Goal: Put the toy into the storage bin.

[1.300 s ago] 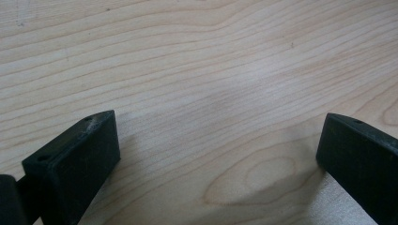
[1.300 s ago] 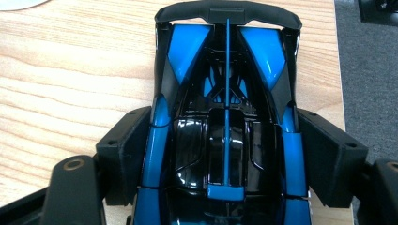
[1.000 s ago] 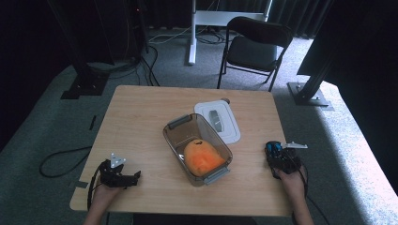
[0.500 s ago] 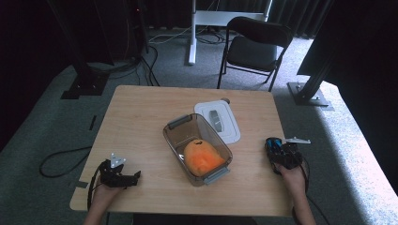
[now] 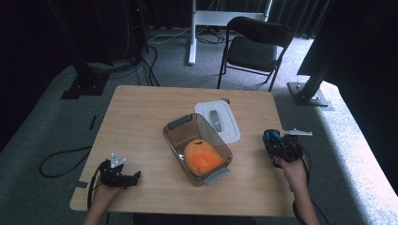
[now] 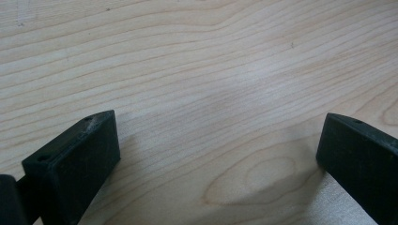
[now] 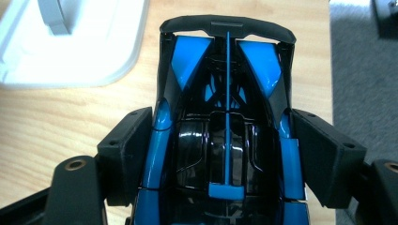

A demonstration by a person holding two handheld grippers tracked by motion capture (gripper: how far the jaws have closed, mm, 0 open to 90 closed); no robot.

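A blue and black toy car (image 7: 227, 136) sits clamped between the jaws of my right gripper (image 7: 227, 159), held above the right side of the wooden table (image 5: 141, 122); from above, the car (image 5: 273, 138) juts from the right gripper (image 5: 281, 150). A clear plastic container (image 5: 197, 147) with grey clips stands mid-table and holds an orange round fruit (image 5: 202, 157). Its white lid (image 5: 217, 121) lies flat just behind it, and the lid's corner (image 7: 70, 42) shows beyond the car. My left gripper (image 5: 117, 174) rests at the near left; its jaws stand wide open over bare wood (image 6: 220, 93).
A black chair (image 5: 256, 44) and a white desk leg (image 5: 192, 33) stand beyond the table's far edge. Grey carpet (image 5: 347, 140) lies right of the table, with black stand bases (image 5: 84, 86) and cables on the floor at the left.
The right hand has lifted the toy car off the table and slightly away from the near edge. The left hand and the container stayed put.
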